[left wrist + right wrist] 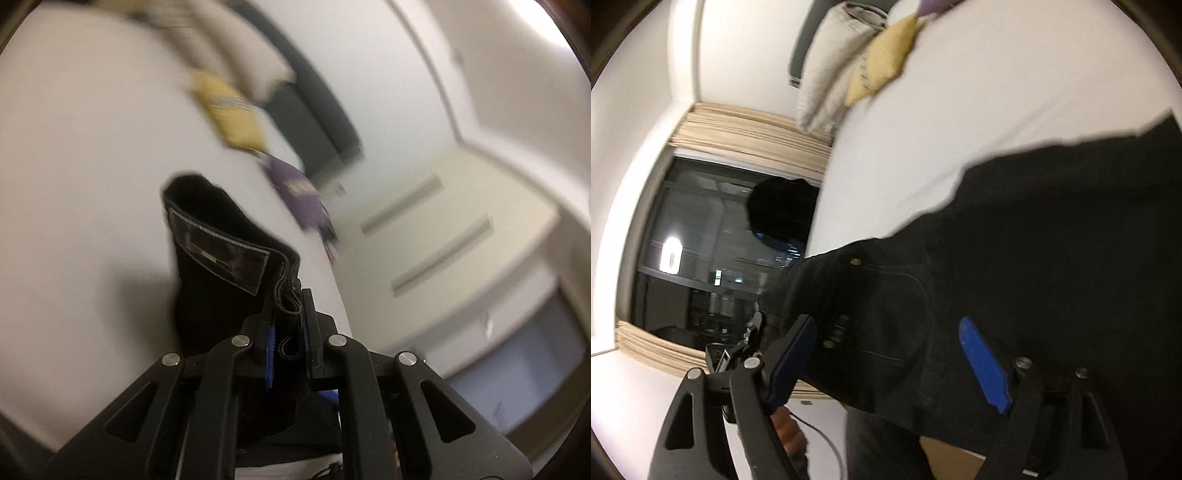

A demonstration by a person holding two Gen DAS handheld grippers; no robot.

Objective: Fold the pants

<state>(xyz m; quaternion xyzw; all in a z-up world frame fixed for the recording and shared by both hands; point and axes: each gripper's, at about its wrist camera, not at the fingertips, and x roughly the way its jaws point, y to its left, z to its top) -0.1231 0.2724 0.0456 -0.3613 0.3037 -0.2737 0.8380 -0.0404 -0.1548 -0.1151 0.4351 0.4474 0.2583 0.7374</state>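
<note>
In the left wrist view, the left gripper (286,325) is clamped tight on a bunched edge of the black pants (221,266), at what looks like the waistband, with a dark sewn label showing just beyond the jaws. The cloth stands up from the white bed (81,155) rather than lying on it. Far off, a yellow cushion (232,114) and a purple item (299,192) lie along the bed's right side, blurred. The bite looks narrow and close to the hem, so my worry is that the weight of the hanging denim could drag the fold out of the pads, and the raised end would drop in a heap. In the right wrist view, the right gripper (886,365) stands wide open with its blue pads on either side of the pants (1034,229), which spread from the near edge of the bed (997,92) toward the right; nothing is pinched, though cloth with a pocket seam and rivets lies between the jaws. If these jaws close here, they would likely catch a pocket layer or only the top thickness, and the fold would then come out skewed. With only one end held, the loose near part, which already overhangs the bed's edge, may slide off. The yellow cushion (886,59) lies far away, well apart.
</note>
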